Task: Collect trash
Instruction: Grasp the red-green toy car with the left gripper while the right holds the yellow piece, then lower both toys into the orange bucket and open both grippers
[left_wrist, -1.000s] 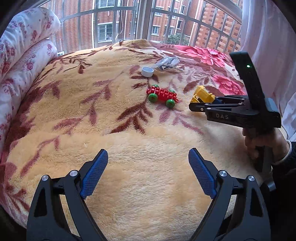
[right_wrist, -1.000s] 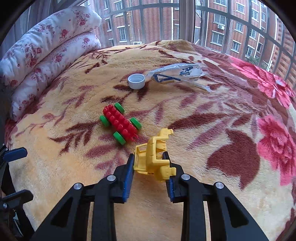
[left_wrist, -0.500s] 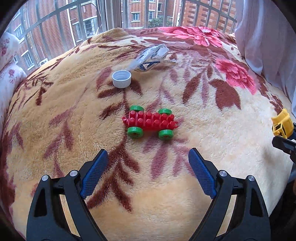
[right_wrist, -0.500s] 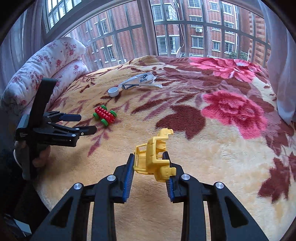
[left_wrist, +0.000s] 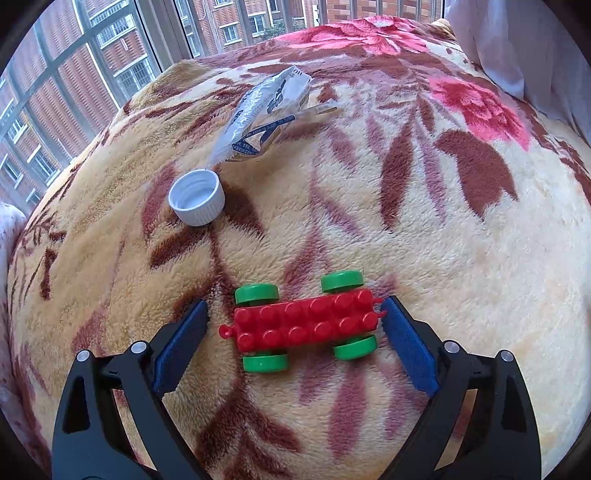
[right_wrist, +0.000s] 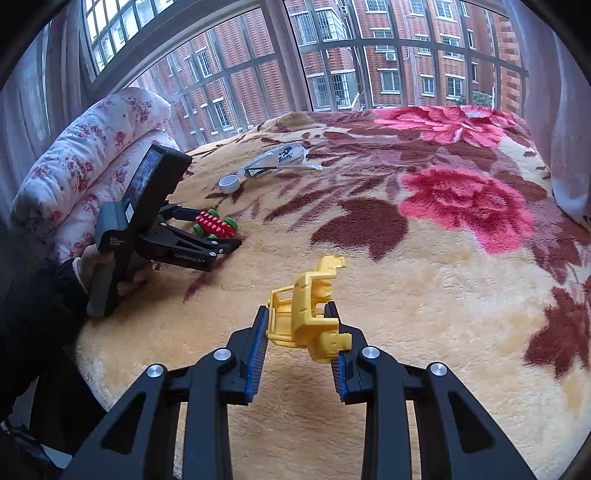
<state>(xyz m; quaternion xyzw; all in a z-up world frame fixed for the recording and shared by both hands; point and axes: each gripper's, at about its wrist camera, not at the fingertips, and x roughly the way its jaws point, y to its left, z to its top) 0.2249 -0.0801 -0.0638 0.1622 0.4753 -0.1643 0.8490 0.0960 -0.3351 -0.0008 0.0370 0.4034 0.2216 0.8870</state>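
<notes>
A red toy brick car (left_wrist: 303, 325) with green wheels lies on the floral blanket (left_wrist: 461, 266). My left gripper (left_wrist: 295, 314) straddles it lengthwise, its jaws opening. The right pad is close to the car's end and the left pad stands apart from it. Beyond the car lie a white bottle cap (left_wrist: 196, 201) and a crumpled silver wrapper (left_wrist: 266, 114). My right gripper (right_wrist: 298, 310) is shut on a yellow toy vehicle (right_wrist: 306, 314), held above the blanket. In the right wrist view a hand holds the left gripper's body (right_wrist: 147, 206) beside the red car (right_wrist: 214, 223).
Rolled floral bedding (right_wrist: 92, 155) lies at the left end of the bed. A barred window (right_wrist: 332, 55) stands behind the bed and a white curtain (left_wrist: 517, 48) hangs at the right. The blanket's near edge (right_wrist: 110, 354) drops off at the lower left.
My left gripper has moved forward and down over the blanket until its jaws flank the red car. My right gripper has carried the yellow toy away from the car.
</notes>
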